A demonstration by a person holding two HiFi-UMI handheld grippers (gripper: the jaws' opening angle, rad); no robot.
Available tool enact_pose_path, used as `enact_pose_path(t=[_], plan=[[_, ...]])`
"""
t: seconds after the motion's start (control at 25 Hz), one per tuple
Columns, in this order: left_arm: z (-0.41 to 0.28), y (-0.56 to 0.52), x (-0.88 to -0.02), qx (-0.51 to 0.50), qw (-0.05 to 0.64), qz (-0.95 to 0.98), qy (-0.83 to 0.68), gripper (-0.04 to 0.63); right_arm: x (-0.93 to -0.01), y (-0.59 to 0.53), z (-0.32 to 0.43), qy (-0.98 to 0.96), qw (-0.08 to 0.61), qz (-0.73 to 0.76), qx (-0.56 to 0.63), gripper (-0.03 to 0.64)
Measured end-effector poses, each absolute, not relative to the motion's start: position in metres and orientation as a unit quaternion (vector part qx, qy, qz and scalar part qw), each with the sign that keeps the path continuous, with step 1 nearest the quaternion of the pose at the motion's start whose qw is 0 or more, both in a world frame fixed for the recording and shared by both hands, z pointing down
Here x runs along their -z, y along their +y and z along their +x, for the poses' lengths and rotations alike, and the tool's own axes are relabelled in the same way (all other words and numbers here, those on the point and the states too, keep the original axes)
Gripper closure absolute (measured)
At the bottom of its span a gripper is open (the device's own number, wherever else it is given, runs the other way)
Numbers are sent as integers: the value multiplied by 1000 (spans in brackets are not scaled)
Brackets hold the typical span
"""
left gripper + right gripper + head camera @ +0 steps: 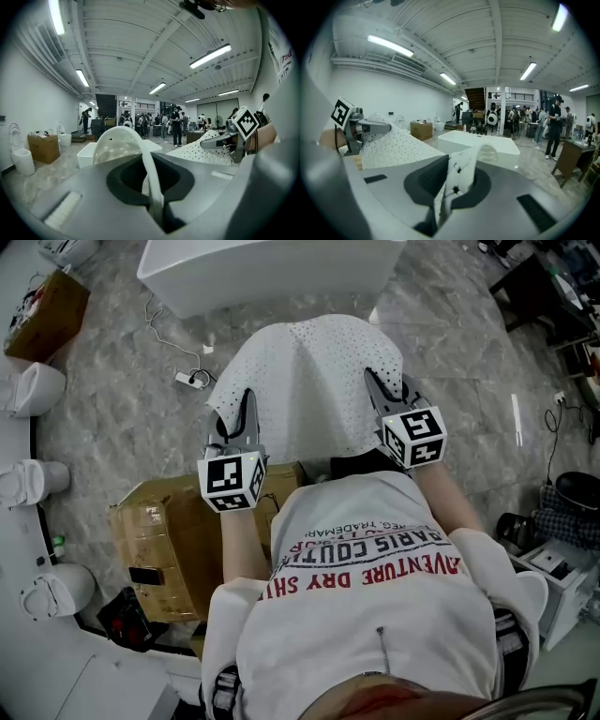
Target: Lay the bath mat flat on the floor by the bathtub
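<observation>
The white perforated bath mat (pixel 309 381) hangs in the air, stretched between both grippers, over the marble floor in front of the white bathtub (pixel 262 268). My left gripper (pixel 244 413) is shut on the mat's left near edge. My right gripper (pixel 382 390) is shut on its right near edge. In the left gripper view the mat's edge (pixel 149 168) stands pinched in the jaws of the left gripper (pixel 153 197), with the bathtub (pixel 86 154) beyond. In the right gripper view a fold of mat (pixel 459 178) sits clamped in the right gripper (pixel 443 201), and the tub (pixel 480 143) lies ahead.
A cardboard box (pixel 164 540) stands just below the left gripper. A power strip with its cable (pixel 190 379) lies on the floor left of the mat. Toilets (pixel 37 390) line the left wall. Several people stand far behind the tub (pixel 177 126). A dark desk (pixel 576 161) is at the right.
</observation>
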State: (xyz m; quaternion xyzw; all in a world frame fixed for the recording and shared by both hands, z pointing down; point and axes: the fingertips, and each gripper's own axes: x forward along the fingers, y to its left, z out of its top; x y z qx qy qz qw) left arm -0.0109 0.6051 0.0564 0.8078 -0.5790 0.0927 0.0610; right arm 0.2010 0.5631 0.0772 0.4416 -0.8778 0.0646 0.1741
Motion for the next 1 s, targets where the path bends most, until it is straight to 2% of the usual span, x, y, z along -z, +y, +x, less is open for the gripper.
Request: enact_pose_path(t=[0.32, 1.0], plan=[[-23, 536, -88, -122, 96, 778, -609, 570, -114, 472, 186, -893, 182, 399, -98, 600], [-60, 255, -115, -109, 169, 710, -675, 569, -154, 168, 186, -905, 200, 344, -149, 600]])
